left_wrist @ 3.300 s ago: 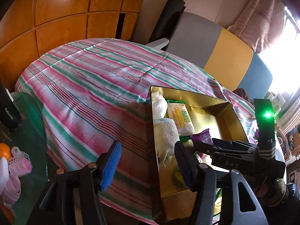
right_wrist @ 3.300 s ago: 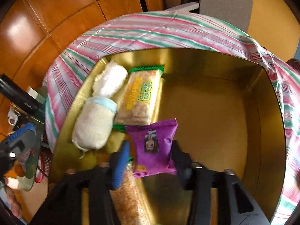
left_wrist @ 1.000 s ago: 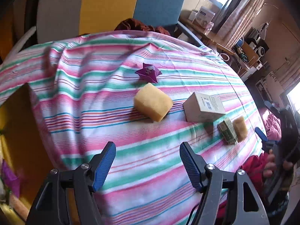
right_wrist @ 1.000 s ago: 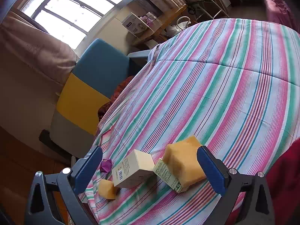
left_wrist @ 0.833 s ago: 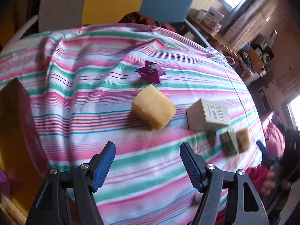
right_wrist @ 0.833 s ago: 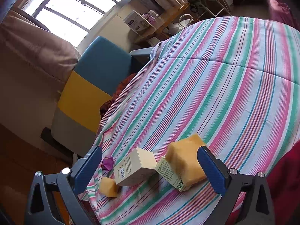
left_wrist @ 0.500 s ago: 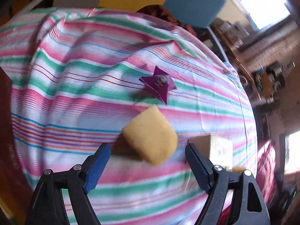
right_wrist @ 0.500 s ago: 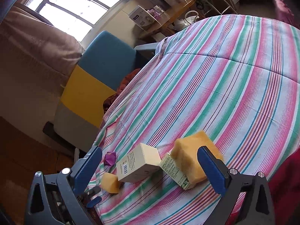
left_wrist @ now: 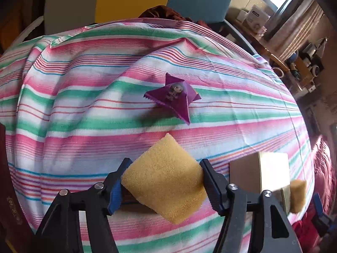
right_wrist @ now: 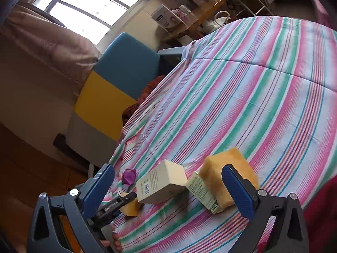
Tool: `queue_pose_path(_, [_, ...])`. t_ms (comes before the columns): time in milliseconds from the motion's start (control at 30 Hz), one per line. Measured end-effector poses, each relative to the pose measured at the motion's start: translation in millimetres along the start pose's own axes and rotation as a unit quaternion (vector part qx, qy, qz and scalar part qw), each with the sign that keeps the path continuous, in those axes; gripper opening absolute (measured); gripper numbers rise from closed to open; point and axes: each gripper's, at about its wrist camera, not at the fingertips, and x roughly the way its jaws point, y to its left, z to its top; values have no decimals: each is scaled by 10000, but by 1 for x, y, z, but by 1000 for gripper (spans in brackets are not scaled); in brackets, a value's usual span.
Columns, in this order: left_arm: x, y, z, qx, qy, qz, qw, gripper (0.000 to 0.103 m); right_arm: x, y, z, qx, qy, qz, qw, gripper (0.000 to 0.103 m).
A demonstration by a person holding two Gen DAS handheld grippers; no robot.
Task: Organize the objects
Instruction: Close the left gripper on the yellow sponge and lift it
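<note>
My left gripper (left_wrist: 162, 186) is shut on a yellow sponge (left_wrist: 166, 177) low over the striped cloth; it also shows in the right wrist view (right_wrist: 131, 207). A purple snack packet (left_wrist: 174, 100) lies just beyond it. A cream box (left_wrist: 265, 174) sits to the right, with a small green box and a second yellow sponge (left_wrist: 297, 195) past it. My right gripper (right_wrist: 168, 189) is open and empty, above the cream box (right_wrist: 161, 184), the green box (right_wrist: 203, 191) and the second sponge (right_wrist: 225, 177).
The table (right_wrist: 252, 97) wears a pink, green and white striped cloth. A grey, yellow and blue chair (right_wrist: 109, 97) stands behind it. A shelf with boxes (right_wrist: 174, 19) is by the window. The gold tin's dark edge (left_wrist: 4, 168) is at the far left.
My left gripper has swung away from the gold tin, come down on the near sponge and shut on it. My right gripper left the purple packet in the tin and hovers open.
</note>
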Motion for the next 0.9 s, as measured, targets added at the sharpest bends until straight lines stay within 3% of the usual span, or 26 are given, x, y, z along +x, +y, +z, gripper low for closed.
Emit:
queue_pose_path(100, [-9, 0, -14, 283, 31, 97, 9995, 63, 7, 8, -3, -173, 209, 193, 9994, 102])
queue_pose_path(267, [-23, -3, -40, 625, -4, 182, 9979, 64, 14, 14, -7, -386, 359, 88, 9986, 102])
queue_pose_path(400, [-33, -2, -65, 862, -33, 163, 9961, 64, 26, 16, -13, -408, 801, 350, 9953, 102])
queue_pose_path(533, [-40, 2, -81, 902, -63, 85, 9959, 64, 37, 20, -18, -537, 1044, 188, 9929, 102])
queue_pose_path(900, [-44, 8, -95, 889, -186, -105, 9958, 64, 53, 13, -20, -618, 1187, -631, 9890, 102])
